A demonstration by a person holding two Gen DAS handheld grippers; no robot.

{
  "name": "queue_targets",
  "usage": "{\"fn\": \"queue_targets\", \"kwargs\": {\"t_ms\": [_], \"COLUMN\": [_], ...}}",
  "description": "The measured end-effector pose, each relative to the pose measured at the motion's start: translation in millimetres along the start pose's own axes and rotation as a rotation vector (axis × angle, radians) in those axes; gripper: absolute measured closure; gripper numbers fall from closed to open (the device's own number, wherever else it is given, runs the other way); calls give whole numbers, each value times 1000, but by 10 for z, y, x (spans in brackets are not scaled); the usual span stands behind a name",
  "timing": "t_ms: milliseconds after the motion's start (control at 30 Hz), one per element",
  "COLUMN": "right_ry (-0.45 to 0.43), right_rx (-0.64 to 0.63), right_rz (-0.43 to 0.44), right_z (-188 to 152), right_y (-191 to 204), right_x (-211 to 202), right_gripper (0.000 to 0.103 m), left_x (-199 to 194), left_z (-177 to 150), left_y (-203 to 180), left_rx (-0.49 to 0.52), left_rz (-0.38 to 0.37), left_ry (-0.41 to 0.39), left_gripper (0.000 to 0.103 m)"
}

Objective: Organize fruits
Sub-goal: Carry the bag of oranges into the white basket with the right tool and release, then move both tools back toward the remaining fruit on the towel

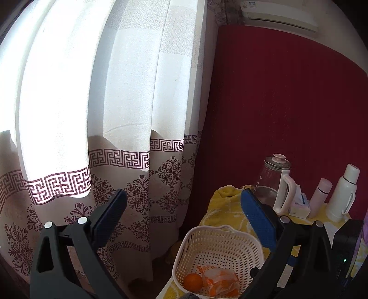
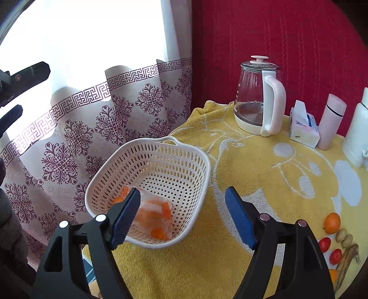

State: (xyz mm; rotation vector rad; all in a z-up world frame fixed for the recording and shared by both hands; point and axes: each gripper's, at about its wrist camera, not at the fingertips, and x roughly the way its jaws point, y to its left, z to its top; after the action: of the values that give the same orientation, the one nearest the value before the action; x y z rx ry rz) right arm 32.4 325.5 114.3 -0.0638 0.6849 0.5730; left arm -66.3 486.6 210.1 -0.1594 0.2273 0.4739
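Left gripper (image 1: 184, 207): jaws spread wide, nothing between them, raised before a white curtain (image 1: 103, 115) with maroon key-pattern border. Lower centre: white perforated basket (image 1: 220, 243) on a yellow towel (image 1: 218, 211), holding one loose orange (image 1: 192, 281) and, touching it, a clear bag of orange fruit (image 1: 222, 281). Behind, against the red wall (image 1: 287, 103): glass kettle (image 1: 274, 184) with pale handle, tissue pack (image 1: 300, 205), pink bottle (image 1: 320, 197), white flask (image 1: 343, 193).

We see daylight glowing through a pale curtain (image 1: 110, 96) bordered with maroon key-pattern trim, beside a deep red wall (image 2: 287, 34). An air conditioner (image 1: 279, 15) hangs high, and a yellow towel (image 2: 253, 165) covers the surface.
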Motion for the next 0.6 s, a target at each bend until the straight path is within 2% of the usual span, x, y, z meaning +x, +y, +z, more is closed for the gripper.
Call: {"fn": "queue_targets", "kwargs": {"t_ms": [300,600], "right_ry": [-33,-50], "right_rx": [50,137], "right_rz": [-51,-112], "right_z": [-130,-257], "right_y": [-244,-684], "right_x": [-245,-492], "right_gripper": [23,23], "left_x": [-50,-95], "left_z": [-12,-95], "left_y": [-75,-371], "left_rx": [4,65], "left_rz": [-18,-62], "left_ry": [-8,-6], "left_gripper": [3,3]}}
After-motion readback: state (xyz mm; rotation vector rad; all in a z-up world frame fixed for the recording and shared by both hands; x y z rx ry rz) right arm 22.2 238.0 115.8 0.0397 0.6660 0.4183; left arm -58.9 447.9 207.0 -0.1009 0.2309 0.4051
